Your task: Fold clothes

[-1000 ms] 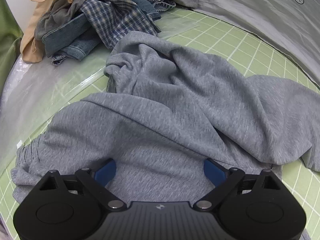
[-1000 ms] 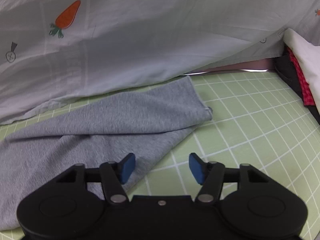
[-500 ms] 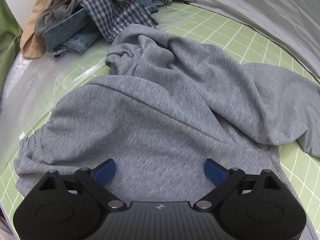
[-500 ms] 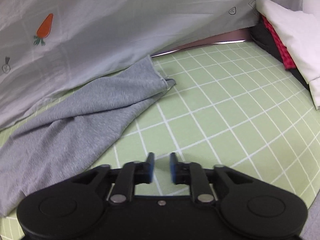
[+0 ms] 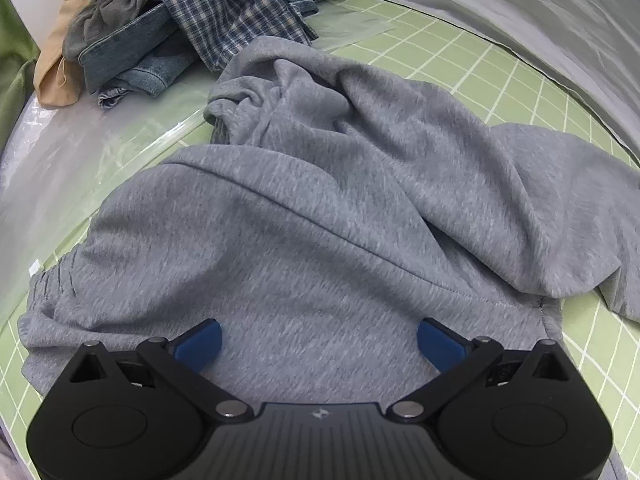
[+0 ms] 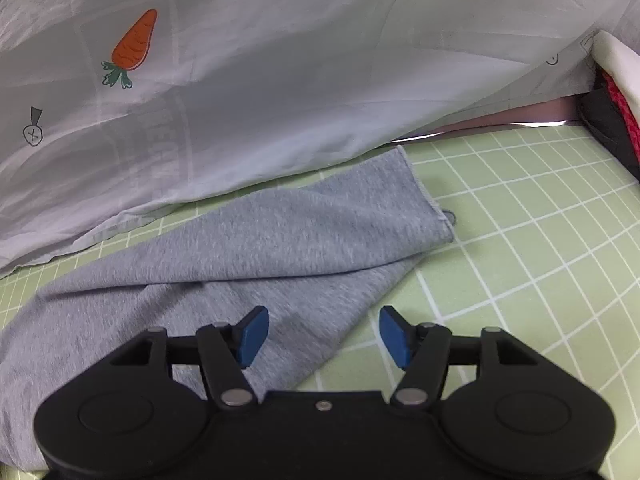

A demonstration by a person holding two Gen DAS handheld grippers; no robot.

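Left gripper [image 5: 318,340] opening wide, gripping nothing, over grey sweatpants [image 5: 320,216] crumpled mid-frame on green grid mat [image 5: 500,76]. Right gripper [image 6: 322,334] opening, empty, above grey trouser leg [image 6: 256,248]. Clothes pile [image 5: 188,28] upper left.

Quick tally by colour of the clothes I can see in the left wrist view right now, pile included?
Grey: 2, the grey sweatpants spread on the green mat and a darker grey garment in the pile.
Blue denim: 1, the jeans.
Blue plaid: 1, the checked shirt.
Tan: 1, the beige garment.
Total: 5 that can be told apart; the pile may hide more.
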